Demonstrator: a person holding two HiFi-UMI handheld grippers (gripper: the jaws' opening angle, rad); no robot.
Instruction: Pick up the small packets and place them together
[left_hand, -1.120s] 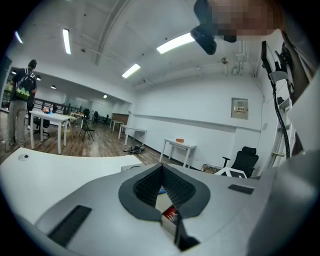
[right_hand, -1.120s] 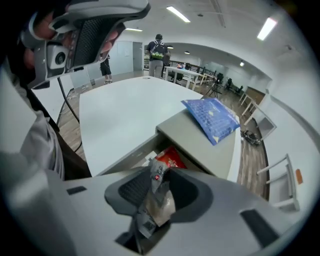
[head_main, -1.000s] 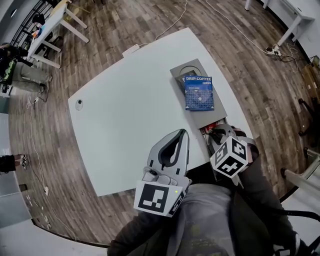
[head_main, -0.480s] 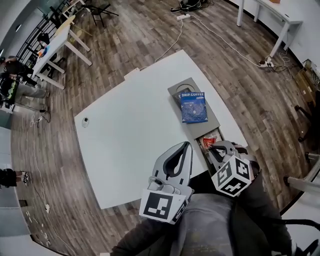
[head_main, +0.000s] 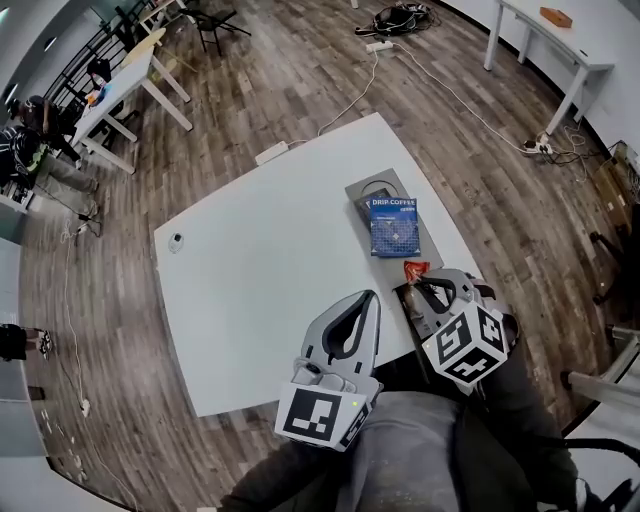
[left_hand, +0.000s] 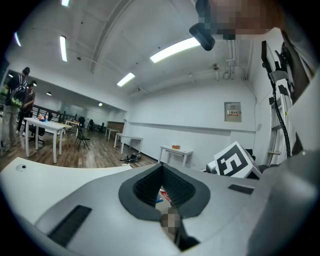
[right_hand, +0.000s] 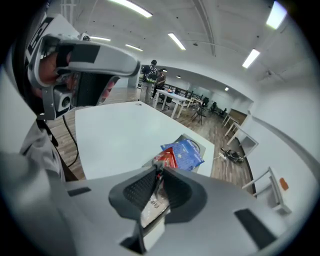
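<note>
Small red-topped silver foil packet is pinched in your right gripper's jaws, held up close to the near end of the grey tray. Leftmost, your left gripper hovers over the white tabletop, jaws pressed together on nothing; right of it, a blue drip-coffee box lies on that tray.

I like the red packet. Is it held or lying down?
Held. The right gripper has its jaws pinched on the red packet, whose top pokes out.
</note>
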